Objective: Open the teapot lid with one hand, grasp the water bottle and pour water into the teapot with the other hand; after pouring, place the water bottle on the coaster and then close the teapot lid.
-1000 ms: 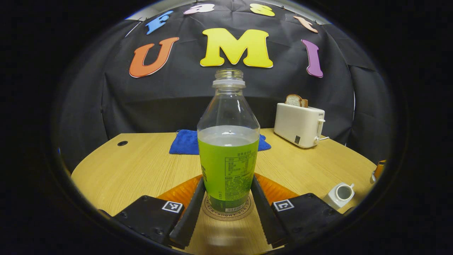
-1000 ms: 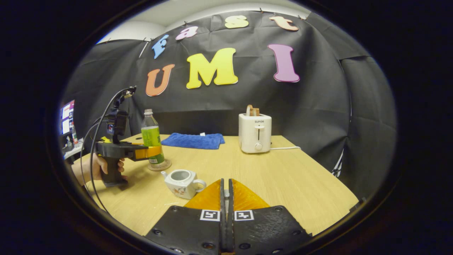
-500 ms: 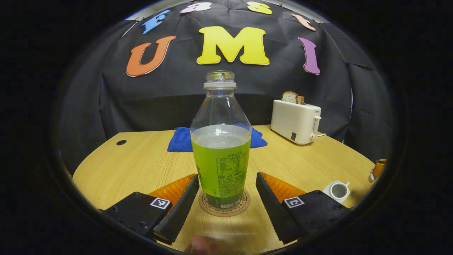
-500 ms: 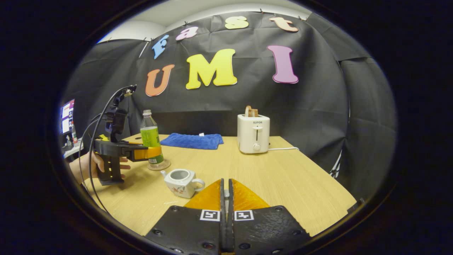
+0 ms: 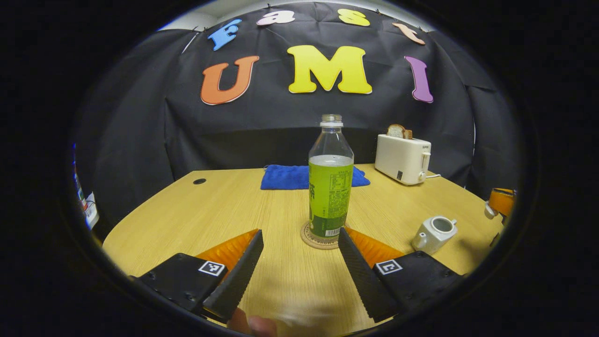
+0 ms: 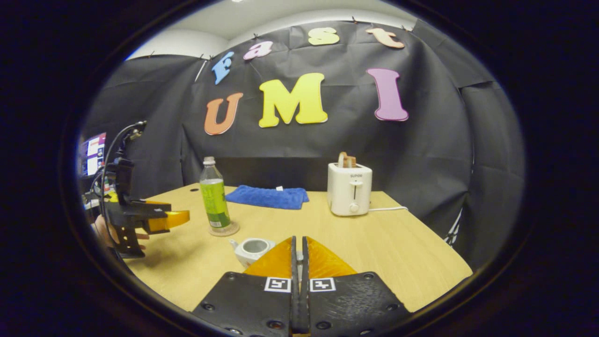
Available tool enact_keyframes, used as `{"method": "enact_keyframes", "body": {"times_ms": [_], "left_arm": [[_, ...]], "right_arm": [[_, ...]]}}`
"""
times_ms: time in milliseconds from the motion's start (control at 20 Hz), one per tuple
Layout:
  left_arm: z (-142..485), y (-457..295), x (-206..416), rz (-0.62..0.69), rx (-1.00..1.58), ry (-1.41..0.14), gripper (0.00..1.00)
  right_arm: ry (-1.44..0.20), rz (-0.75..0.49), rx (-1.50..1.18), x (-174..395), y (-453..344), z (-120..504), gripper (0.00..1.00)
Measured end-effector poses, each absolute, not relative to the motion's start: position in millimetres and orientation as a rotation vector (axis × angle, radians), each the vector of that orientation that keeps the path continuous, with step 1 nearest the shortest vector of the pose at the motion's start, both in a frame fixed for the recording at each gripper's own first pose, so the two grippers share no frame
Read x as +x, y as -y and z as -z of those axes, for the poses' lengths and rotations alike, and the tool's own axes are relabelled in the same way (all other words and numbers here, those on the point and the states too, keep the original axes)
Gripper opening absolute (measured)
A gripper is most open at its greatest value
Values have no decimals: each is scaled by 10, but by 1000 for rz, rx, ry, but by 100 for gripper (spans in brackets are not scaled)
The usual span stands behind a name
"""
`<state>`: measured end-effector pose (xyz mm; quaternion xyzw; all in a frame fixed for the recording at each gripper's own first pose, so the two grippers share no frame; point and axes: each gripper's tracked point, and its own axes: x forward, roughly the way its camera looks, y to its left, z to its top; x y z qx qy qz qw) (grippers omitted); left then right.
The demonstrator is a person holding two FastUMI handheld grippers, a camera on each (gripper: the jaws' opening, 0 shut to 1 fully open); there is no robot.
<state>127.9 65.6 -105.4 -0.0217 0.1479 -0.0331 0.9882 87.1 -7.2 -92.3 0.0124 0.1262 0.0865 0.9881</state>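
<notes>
Left gripper view, half-full water bottle (image 5: 330, 178) on coaster (image 5: 318, 238), lidless teapot (image 5: 433, 233)

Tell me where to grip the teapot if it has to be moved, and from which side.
Take the teapot across its squarish body, coming down from above, fingers on the two flat walls, clear of the spout and the loop handle. It stands upright with its mouth open and no lid on it, so a side approach along the table risks catching the spout. The right gripper hangs nearest, though its fingers are closed now.
</notes>
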Motion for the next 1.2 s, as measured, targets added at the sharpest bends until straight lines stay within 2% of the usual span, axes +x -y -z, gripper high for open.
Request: {"method": "enact_keyframes", "body": {"times_ms": [300, 600, 1200], "left_arm": [[840, -1122, 727, -19, -38, -228, 100], [783, -1444, 259, -108, -25, -191, 100], [783, -1543, 70, -138, -15, -175, 100]], "right_arm": [[-218, -245, -9, 1159, -331, 805, 0], [-239, -290, -29, 1416, -614, 996, 0], [-267, -310, -31, 1500, -752, 1252, 0]]}}
